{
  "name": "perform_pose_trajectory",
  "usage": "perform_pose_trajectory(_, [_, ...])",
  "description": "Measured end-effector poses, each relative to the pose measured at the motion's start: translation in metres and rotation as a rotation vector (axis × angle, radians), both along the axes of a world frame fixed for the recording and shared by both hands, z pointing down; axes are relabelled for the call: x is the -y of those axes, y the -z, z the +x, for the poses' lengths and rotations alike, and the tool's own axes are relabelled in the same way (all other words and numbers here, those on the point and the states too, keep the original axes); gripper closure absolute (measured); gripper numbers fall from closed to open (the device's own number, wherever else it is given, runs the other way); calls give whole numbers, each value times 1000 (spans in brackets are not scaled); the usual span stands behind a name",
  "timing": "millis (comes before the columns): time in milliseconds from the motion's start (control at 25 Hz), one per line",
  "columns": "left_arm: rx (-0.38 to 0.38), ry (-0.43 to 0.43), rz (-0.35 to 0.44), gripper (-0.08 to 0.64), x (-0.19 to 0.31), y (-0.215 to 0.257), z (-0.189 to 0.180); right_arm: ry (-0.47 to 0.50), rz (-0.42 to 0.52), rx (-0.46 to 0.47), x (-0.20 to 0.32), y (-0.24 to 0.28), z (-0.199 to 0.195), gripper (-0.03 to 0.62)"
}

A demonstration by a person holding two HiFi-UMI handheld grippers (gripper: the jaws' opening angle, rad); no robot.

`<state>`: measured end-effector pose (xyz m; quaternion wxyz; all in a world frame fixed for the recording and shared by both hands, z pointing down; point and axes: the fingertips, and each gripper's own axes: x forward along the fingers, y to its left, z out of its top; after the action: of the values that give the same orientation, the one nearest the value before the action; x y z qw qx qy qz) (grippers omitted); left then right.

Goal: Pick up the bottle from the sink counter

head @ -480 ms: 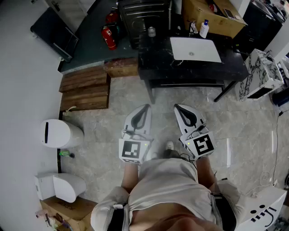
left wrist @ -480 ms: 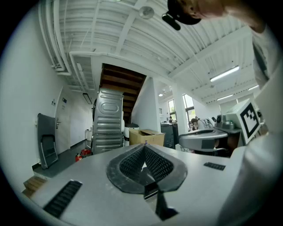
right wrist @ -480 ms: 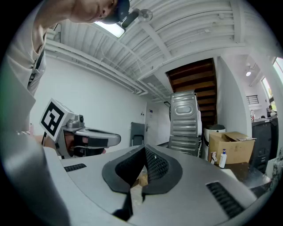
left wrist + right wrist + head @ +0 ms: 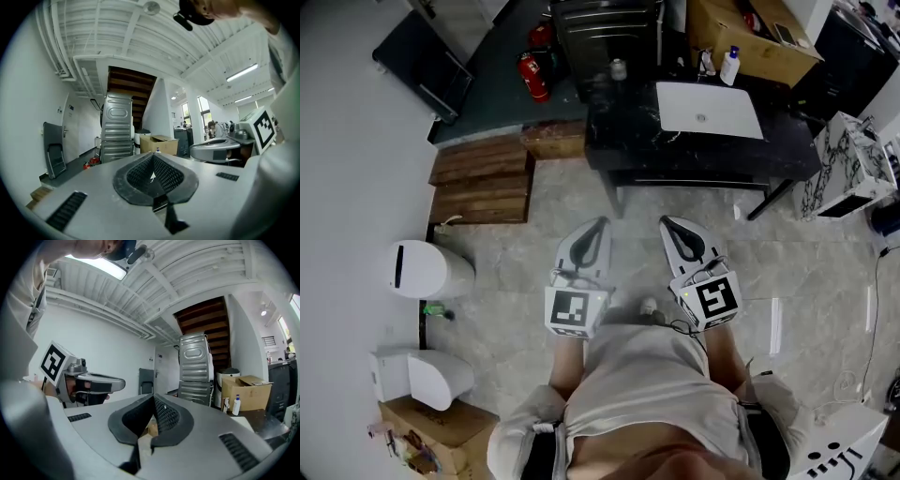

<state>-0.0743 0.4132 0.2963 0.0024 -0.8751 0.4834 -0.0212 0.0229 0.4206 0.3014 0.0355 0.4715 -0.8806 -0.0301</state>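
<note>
Hardly anything has shifted since the earlier frame: both tongs hang in about the same place in front of the person, and the desk [image 4: 619, 141] with its sink [image 4: 680, 98] has slid only a little lower in the head view. At the bottom of that view, the left tongs [image 4: 597, 225] and the right tongs [image 4: 668, 225] are held level, side by side and apart from each other. Their tips point toward the desk, with bare stone floor [image 4: 825, 272] between them and it.

In its own view the left tongs are closed, the ribbed pads meeting at the tip with nothing between them. The right tongs look closed as well, pads touching at the tip and gripping nothing.

The bottle [image 4: 730, 66], white with a blue top, stands upright on the dark desk just past the far right corner of the white sink, close in front of a cardboard box [image 4: 764, 42]. It is well apart from both tongs. In the right gripper view it shows to the right of the tongs, against the box.

Left of the desk, red fire extinguishers [image 4: 532, 77] sit on a dark floor near wooden steps [image 4: 483, 178]
</note>
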Motion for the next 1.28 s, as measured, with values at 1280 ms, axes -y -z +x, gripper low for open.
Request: perform_pose_trajectory(1280, [-12, -5, 5, 558, 137, -7, 0, 8, -8, -30, 138, -10, -5, 598])
